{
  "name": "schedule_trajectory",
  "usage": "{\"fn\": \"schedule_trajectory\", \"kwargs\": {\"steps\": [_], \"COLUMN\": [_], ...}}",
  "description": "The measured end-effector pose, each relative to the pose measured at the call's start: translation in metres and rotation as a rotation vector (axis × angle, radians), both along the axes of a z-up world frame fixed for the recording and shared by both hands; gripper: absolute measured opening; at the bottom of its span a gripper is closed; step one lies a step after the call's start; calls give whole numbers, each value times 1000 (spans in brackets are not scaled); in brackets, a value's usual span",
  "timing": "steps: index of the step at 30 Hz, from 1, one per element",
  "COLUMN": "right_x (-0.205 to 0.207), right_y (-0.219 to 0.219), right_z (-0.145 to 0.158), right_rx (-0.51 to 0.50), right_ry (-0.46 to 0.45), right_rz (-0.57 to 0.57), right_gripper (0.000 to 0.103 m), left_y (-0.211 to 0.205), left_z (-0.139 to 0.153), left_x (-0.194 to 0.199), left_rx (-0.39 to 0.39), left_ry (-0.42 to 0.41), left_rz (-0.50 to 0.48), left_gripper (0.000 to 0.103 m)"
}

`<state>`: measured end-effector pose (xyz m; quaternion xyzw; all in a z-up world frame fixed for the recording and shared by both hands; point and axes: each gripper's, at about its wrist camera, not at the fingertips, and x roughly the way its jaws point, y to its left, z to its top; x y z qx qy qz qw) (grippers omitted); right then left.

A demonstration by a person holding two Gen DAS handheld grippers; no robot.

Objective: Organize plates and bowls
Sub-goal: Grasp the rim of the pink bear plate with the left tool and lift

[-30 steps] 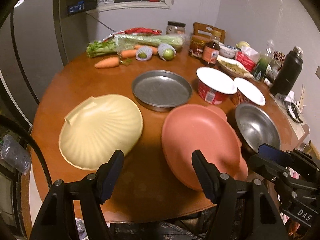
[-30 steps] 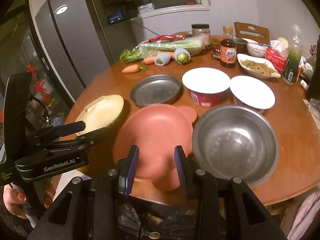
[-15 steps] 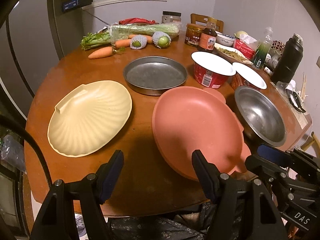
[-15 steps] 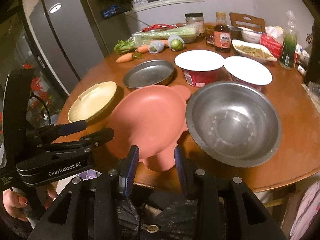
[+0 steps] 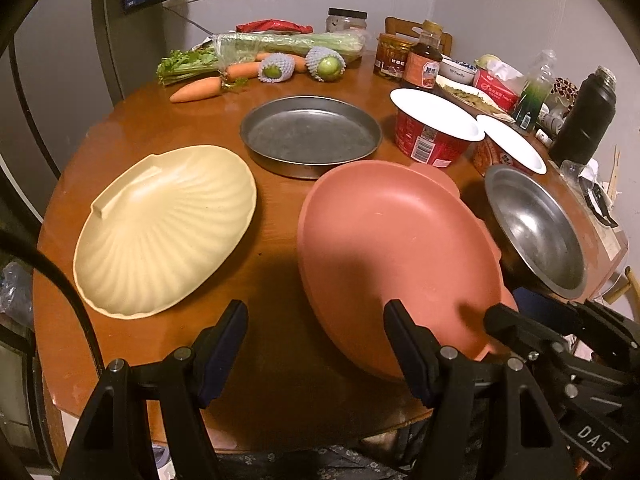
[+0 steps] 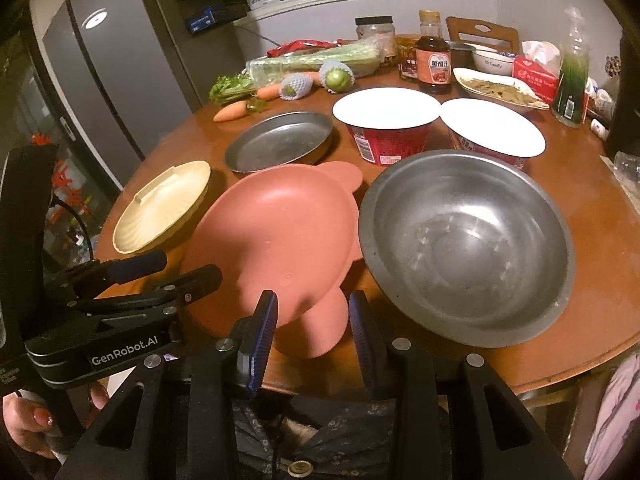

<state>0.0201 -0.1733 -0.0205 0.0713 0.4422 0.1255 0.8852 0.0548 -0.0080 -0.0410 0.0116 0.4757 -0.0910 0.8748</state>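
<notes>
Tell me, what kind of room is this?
Most likely a home kitchen or dining corner: a round wooden table crowded with a steel bowl, vegetables like carrots, and a refrigerator alongside.

Both left gripper and right gripper fingers spread apart.

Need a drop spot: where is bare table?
Bare wood lies between the cream shell plate and pink plate, reaching the near edge, and left of the metal pan. The right side is crowded.
</notes>
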Motion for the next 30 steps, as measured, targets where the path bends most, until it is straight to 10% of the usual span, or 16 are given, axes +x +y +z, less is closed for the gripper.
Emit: {"fn": "schedule_trajectory", "kwargs": {"steps": [30], "right_x": [17], "right_y": [18], "right_z": [-8], "right_rx": [-62], "right_ry": [-44], "right_rz": [65], "right_gripper": [26], "left_y": [-11], "left_z": [-9], "left_x": [10], "left_rx": [-2], "left_ry": [9], "left_rz": [-42], "left_gripper": [56]}}
